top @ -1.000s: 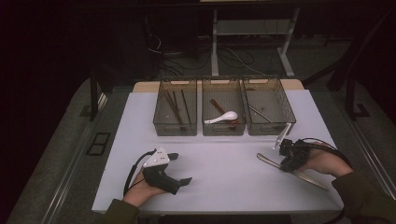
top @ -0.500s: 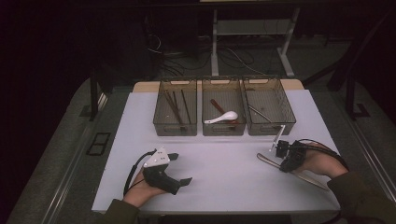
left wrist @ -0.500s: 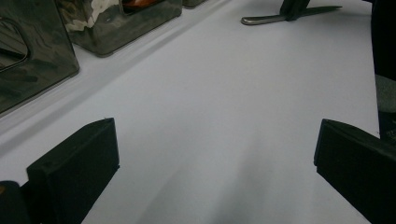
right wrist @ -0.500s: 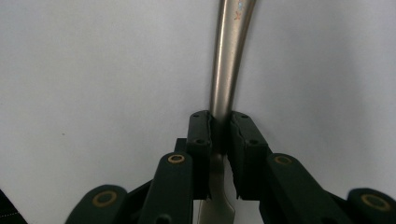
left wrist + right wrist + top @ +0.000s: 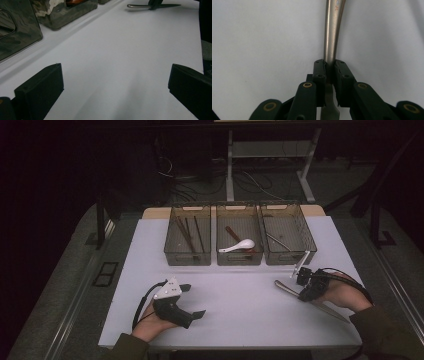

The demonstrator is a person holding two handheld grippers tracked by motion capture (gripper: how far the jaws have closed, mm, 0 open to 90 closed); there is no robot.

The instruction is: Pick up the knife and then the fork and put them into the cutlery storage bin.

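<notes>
At the lower right of the high view, the right gripper [image 5: 301,287] has just closed onto a metal utensil's handle [image 5: 285,288] lying on the table [image 5: 240,315]. Lifting and binning it remain. The left gripper [image 5: 192,301] rests open, empty.

My left gripper [image 5: 192,301] is black, blocky, capped by a grey three-cornered plate, with a black cable looping back past my wrist. My right gripper [image 5: 329,70] has matt black fingers [image 5: 319,72] set with brass-ringed rivets and small screws on linked arms. My sleeves are dark olive.

White table [image 5: 240,320]; 3 bins [image 5: 239,256]; utensil [image 5: 286,289]
</notes>
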